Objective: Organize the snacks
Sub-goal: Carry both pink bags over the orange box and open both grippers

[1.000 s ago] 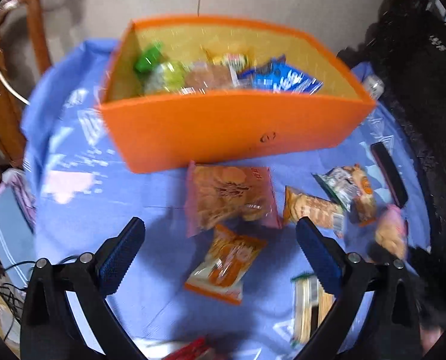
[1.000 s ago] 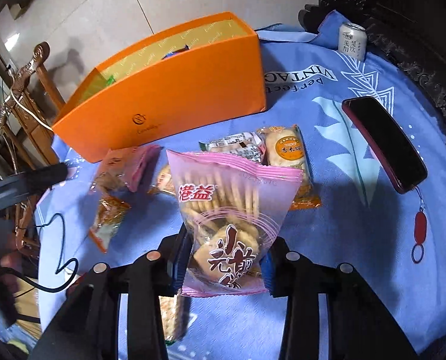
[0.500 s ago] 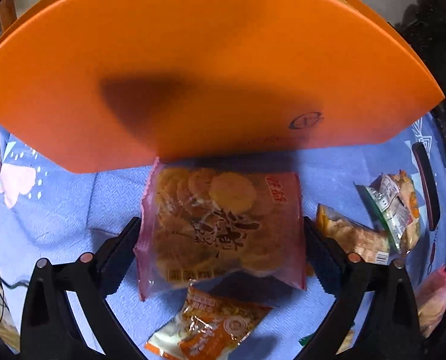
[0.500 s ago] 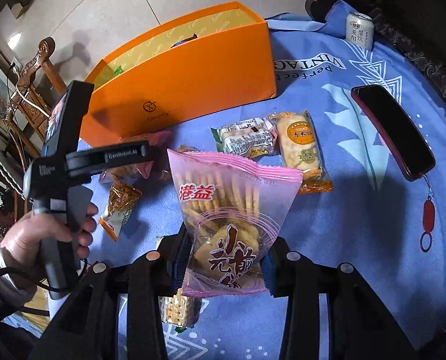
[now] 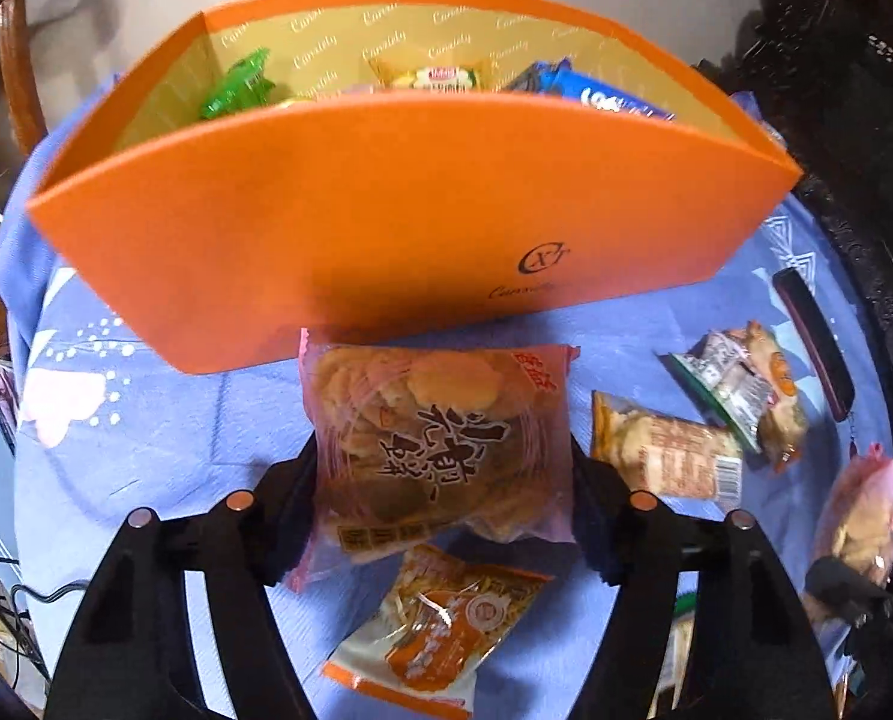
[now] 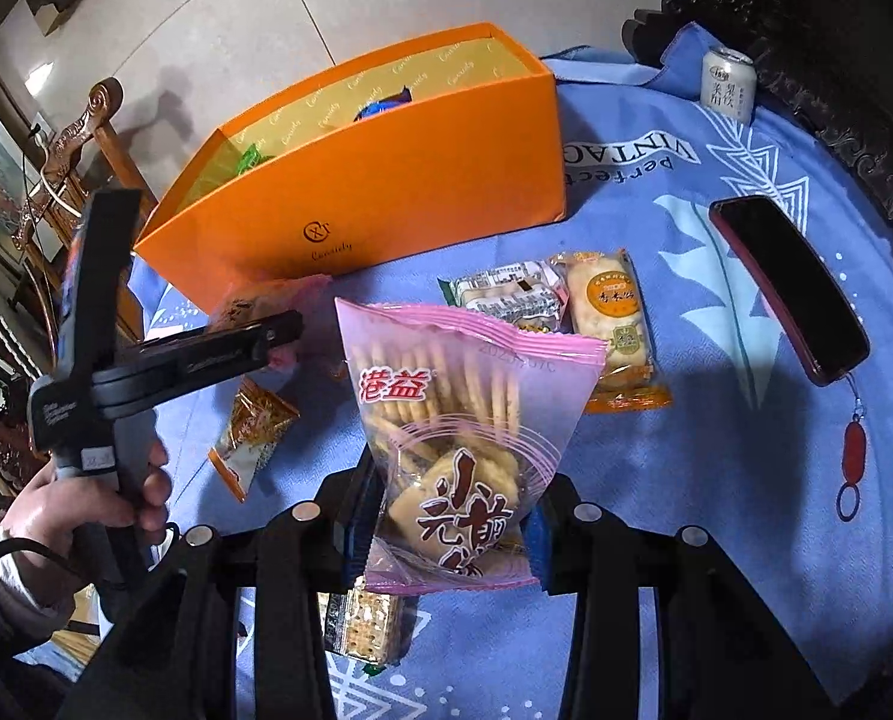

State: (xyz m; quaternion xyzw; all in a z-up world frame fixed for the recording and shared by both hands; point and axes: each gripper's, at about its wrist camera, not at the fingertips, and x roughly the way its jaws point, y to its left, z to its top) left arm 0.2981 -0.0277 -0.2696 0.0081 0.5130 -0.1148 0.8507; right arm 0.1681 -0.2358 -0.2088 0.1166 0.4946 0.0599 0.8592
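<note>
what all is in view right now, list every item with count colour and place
orange box: 1, orange with gold lining, back of the table, snacks inside
pink cracker bag: 1, pink and clear, held by the right gripper
pink biscuit bag: 1, pink, held by the left gripper just in front of the box
orange snack packet: 1, orange and white, on the cloth below the left gripper
loose snack packs: at least 2, white and orange, on the cloth before the box
phone: 1, dark red, right side of the cloth
can: 1, white, far right corner
tablecloth: 1, blue
left gripper: 1, black
right gripper: 1, black
</note>
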